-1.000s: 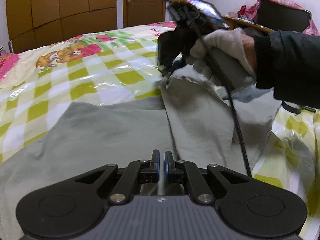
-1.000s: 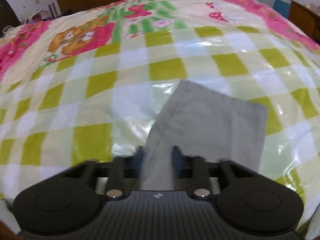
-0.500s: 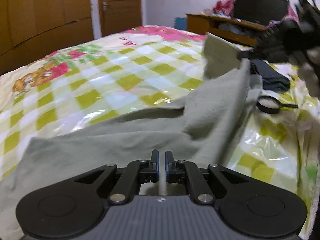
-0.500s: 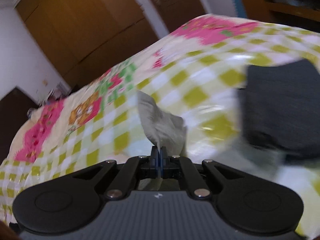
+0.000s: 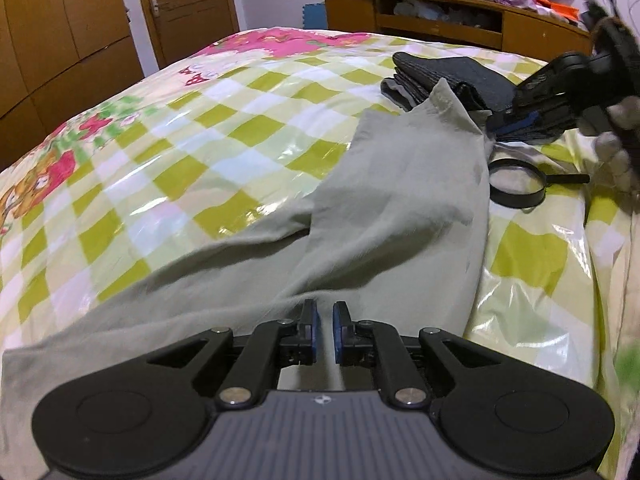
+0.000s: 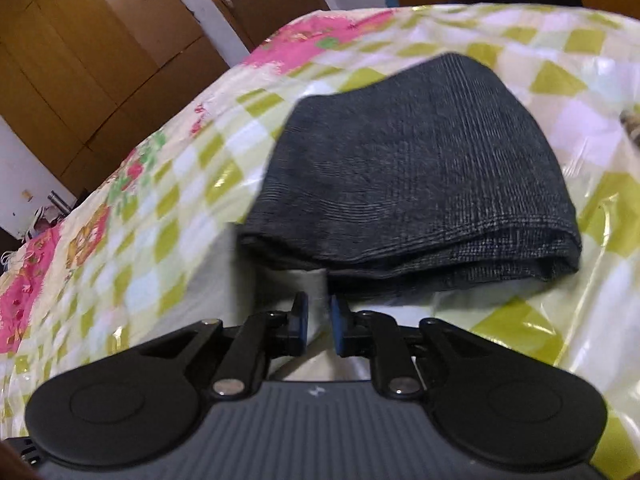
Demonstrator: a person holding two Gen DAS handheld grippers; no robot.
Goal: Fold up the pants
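The grey-green pants lie stretched across the checked bed cover, their far hem resting against a folded dark garment. My left gripper sits low over the near end. Cloth runs between its jaws, with creases pulling into them, and the jaws are starting to open. At the right edge of the left wrist view, my right gripper is held by a gloved hand, clear of the hem. In the right wrist view the right gripper is opening over pale cloth, nothing pinched, facing the dark garment.
A black magnifying glass lies on the bed cover right of the pants leg. A wooden desk with clutter stands beyond the bed. Brown wardrobe doors and a door line the far wall.
The right gripper swung the pants hem across to the dark garment, then its jaws parted and let the cloth go. The left gripper travelled along with the pants, its jaws slightly wider now.
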